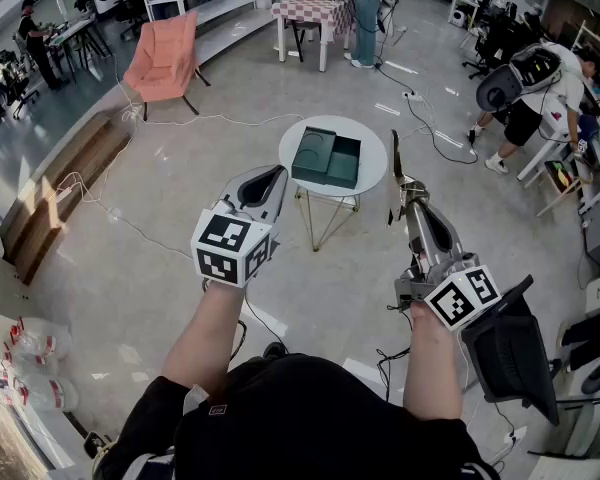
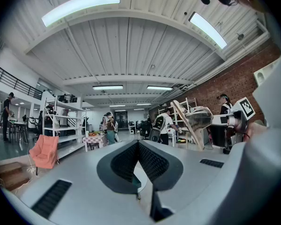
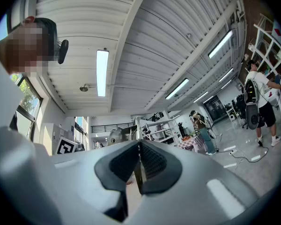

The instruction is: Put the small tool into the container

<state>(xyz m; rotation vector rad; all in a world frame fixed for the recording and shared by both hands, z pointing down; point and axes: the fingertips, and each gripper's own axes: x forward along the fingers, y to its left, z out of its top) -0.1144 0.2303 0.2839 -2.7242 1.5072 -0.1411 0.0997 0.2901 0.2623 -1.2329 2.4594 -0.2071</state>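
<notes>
Right claw (image 1: 400, 183) pinched small tool (image 2: 179, 110), edge-on in its own view, full-length from left gripper view, left claw (image 2: 138, 146) pressed together.

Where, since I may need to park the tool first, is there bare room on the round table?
The green container fills the middle of the round table. Bare top shows only as a rim: widest on the right side, narrow strips left, far and near. The container's two compartments look empty.
</notes>
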